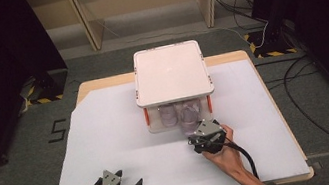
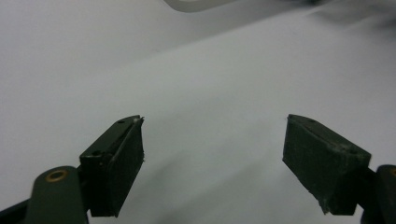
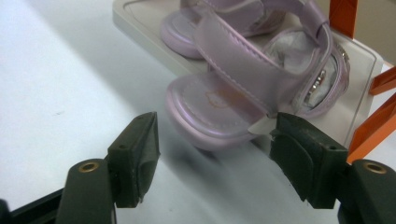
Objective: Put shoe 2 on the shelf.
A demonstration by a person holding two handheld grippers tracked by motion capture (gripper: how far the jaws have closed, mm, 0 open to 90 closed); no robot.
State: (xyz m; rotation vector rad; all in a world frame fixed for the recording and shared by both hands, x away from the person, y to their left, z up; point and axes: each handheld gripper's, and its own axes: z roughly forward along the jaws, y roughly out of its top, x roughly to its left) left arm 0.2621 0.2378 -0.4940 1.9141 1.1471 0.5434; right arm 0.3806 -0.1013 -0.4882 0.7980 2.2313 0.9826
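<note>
With its fingers spread around the lilac sandal's [image 3: 210, 112] toe, the right gripper [image 3: 212, 154] may, I think, snag the strap tab, while the left gripper [image 2: 212, 154] idles, spread, near the table's [image 1: 108, 132] front edge.

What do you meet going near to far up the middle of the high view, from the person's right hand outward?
Right claw → lilac sandal at the box's open front → white box lid → far table edge → grey floor.
</note>
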